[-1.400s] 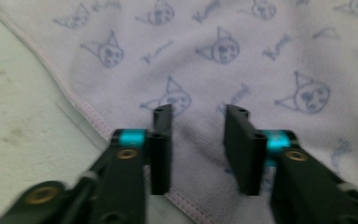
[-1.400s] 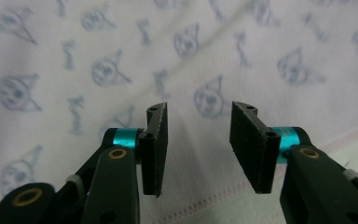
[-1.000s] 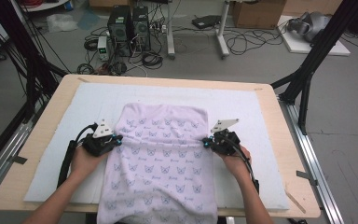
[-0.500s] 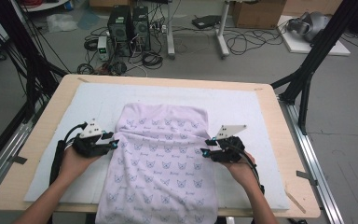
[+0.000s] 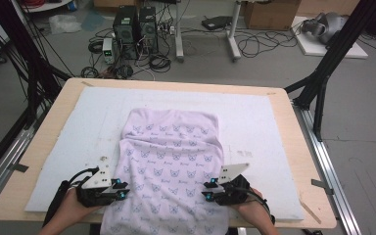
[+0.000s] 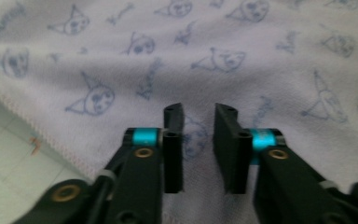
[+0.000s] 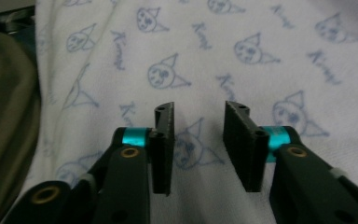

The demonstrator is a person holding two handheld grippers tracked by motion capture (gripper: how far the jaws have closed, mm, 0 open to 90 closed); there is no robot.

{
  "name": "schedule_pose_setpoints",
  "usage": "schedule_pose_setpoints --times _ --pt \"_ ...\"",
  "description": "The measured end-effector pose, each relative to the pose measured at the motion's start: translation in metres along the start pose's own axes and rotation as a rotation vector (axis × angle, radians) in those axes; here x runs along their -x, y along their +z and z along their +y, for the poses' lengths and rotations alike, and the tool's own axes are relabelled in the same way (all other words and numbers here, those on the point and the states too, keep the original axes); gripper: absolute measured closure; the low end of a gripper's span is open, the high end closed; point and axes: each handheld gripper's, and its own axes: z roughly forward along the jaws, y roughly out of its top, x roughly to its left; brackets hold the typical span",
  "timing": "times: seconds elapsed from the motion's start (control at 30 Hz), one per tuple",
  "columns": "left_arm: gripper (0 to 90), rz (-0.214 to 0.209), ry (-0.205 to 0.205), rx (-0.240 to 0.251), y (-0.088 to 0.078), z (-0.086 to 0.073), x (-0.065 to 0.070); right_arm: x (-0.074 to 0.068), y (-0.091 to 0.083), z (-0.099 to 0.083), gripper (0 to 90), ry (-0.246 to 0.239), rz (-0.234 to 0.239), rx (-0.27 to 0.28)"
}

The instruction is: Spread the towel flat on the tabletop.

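Note:
A pale lilac cloth [image 5: 171, 161] printed with small blue cat faces lies lengthwise on the white pad [image 5: 254, 117], its near end hanging over the table's front edge. My left gripper [image 5: 120, 191] sits at the cloth's left hem near the front, its jaws open over the fabric [image 6: 121, 60] with nothing between them [image 6: 198, 116]. At the cloth's right hem my right gripper [image 5: 206, 190] mirrors it, open above the printed fabric [image 7: 242, 51] with an empty gap [image 7: 198, 114].
The wooden table [image 5: 298, 147] carries the white pad; bare pad lies on both sides of the cloth. Black frame posts [image 5: 323, 73] stand at the table's corners. Computers and cables [image 5: 137, 29] sit on the floor beyond. A dark olive surface [image 7: 4, 130] fills the right gripper view's left edge.
Both grippers have slid toward me along the cloth's side hems, from about its middle to near the table's front edge. The cloth looks smoother and longer.

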Motion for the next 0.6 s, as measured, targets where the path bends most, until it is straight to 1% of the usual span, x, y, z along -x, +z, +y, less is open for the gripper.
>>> schedule_pose_setpoints --times 0.03,0.07,0.1,0.13,0.23,0.3,0.33,0.37,0.4,0.43,0.47,0.5,0.53,0.57,0.6 --pt "86.8 0.003 0.009 -0.006 -0.001 0.0 0.001 0.0 0.0 0.0 83.9 0.006 0.03 0.0" --pt "87.7 -0.001 0.011 -0.011 -0.002 0.0 0.003 -0.001 0.0 0.0 86.5 0.003 0.043 -0.003" --pt "88.2 -0.009 0.022 -0.028 -0.004 0.001 0.003 -0.003 0.0 0.001 87.2 -0.004 0.041 -0.008" --pt "88.3 -0.014 0.028 -0.037 -0.007 0.0 0.005 -0.005 -0.001 0.001 87.5 -0.009 0.053 -0.015" --pt "88.6 -0.031 0.037 -0.037 -0.02 -0.004 0.013 -0.014 -0.004 -0.001 88.1 -0.01 0.089 -0.012" --pt "88.6 -0.049 0.054 -0.035 -0.031 -0.006 0.021 -0.026 -0.01 -0.003 88.0 -0.021 0.134 0.011" --pt "88.5 -0.053 0.059 -0.033 -0.036 -0.007 0.024 -0.033 -0.015 -0.003 87.5 -0.029 0.144 0.022" --pt "87.9 -0.042 0.064 -0.025 -0.039 -0.007 0.026 -0.037 -0.019 -0.002 84.2 -0.038 0.14 0.033" --pt "85.7 -0.034 0.059 -0.018 -0.04 -0.007 0.026 -0.038 -0.024 -0.002 81.0 -0.037 0.124 0.052" --pt "76.1 -0.019 0.054 -0.018 -0.039 -0.006 0.024 -0.037 -0.027 0.0 75.8 -0.031 0.12 0.058" --pt "66.5 -0.01 0.033 -0.012 -0.035 -0.006 0.021 -0.034 -0.028 0.001 69.1 -0.034 0.085 0.054" --pt "62.4 -0.017 0.02 -0.016 -0.031 -0.005 0.018 -0.03 -0.026 0.002 65.3 -0.023 0.058 0.043" --pt "59.8 -0.026 0.008 -0.009 -0.025 -0.005 0.016 -0.025 -0.023 0.003 63.3 -0.008 0.065 0.036" --pt "58.9 -0.038 0.007 -0.02 -0.02 -0.004 0.016 -0.022 -0.019 0.003 63.1 -0.002 0.063 0.028" --pt "61.6 -0.051 0.024 -0.037 -0.015 -0.004 0.017 -0.02 -0.014 0.003 63.6 -0.009 0.061 0.007"
